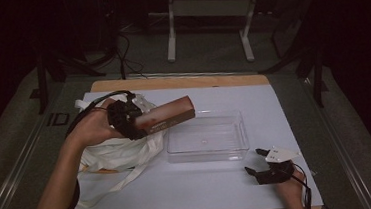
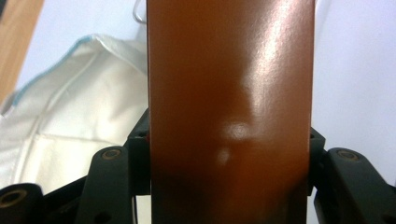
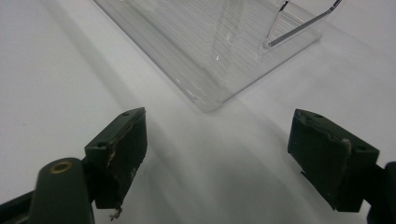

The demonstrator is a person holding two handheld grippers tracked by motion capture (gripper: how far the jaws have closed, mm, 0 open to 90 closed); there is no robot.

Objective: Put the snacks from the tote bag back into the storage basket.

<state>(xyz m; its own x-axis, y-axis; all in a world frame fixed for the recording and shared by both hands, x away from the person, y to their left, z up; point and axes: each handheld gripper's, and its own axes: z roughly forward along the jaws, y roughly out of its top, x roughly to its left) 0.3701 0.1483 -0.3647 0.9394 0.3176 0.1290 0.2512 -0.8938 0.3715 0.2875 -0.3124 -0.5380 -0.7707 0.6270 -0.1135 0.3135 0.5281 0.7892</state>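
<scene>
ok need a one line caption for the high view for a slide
Left gripper lifts a long brown box from a white cloth bag toward a clear plastic tray; right gripper rests open.

I see the brown box (image 2: 229, 107) as glossy card, smooth enough to throw soft highlights along its face, with a slight dent catching the light. My left gripper (image 2: 229, 158) has matt black plastic jaws with small brass-coloured rivets. My right gripper (image 3: 233, 158) has the same matt black plastic, but the rubbery pad faces look scuffed and frayed at the edges. The tray (image 1: 207, 138) reads as clear hard plastic, shiny, with fine ribbing in its floor. The bag (image 1: 114, 152) looks like soft cream cloth, creased and matt. The table cover (image 1: 274, 112) appears smooth, matt and paper-like, over a wooden board (image 1: 182, 82).
</scene>
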